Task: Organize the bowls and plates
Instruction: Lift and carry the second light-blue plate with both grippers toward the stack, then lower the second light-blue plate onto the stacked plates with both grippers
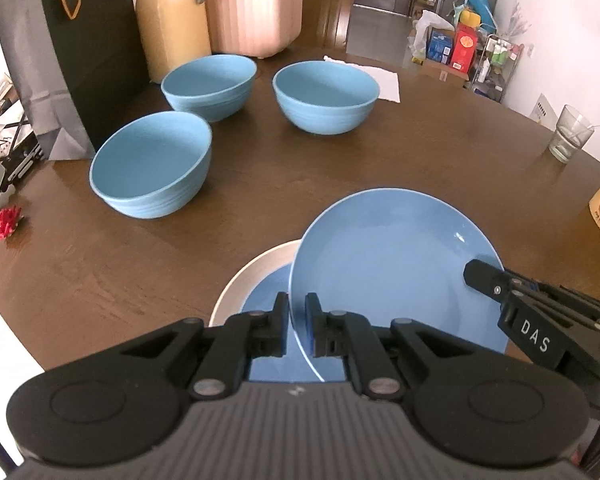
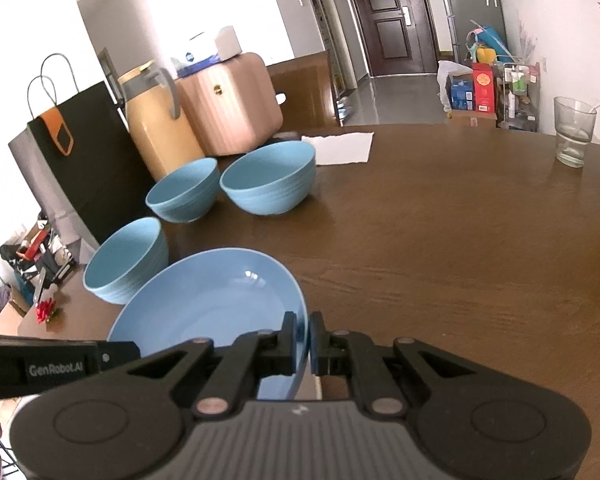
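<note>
Brown wood worktop point(image 1: 380, 152) spreads before us, with three blue bowls point(image 1: 152, 164) grouped toward a black bag point(image 1: 60, 60). We hold one blue plate point(image 1: 380, 260) with both tools: our left gripper point(image 1: 297, 328) pinches its near rim, our right gripper point(image 2: 302, 340) clamps the opposite edge, fingers narrow. Beneath it sits a white plate point(image 1: 256, 268).

surface: dark wooden table point(image 1: 340, 152) | on it: three blue bowls point(image 1: 152, 168), white paper point(image 1: 380, 80), glass point(image 1: 570, 134), black bag point(image 1: 72, 60), cream plate point(image 1: 256, 272), red bow point(image 1: 7, 220)
</note>
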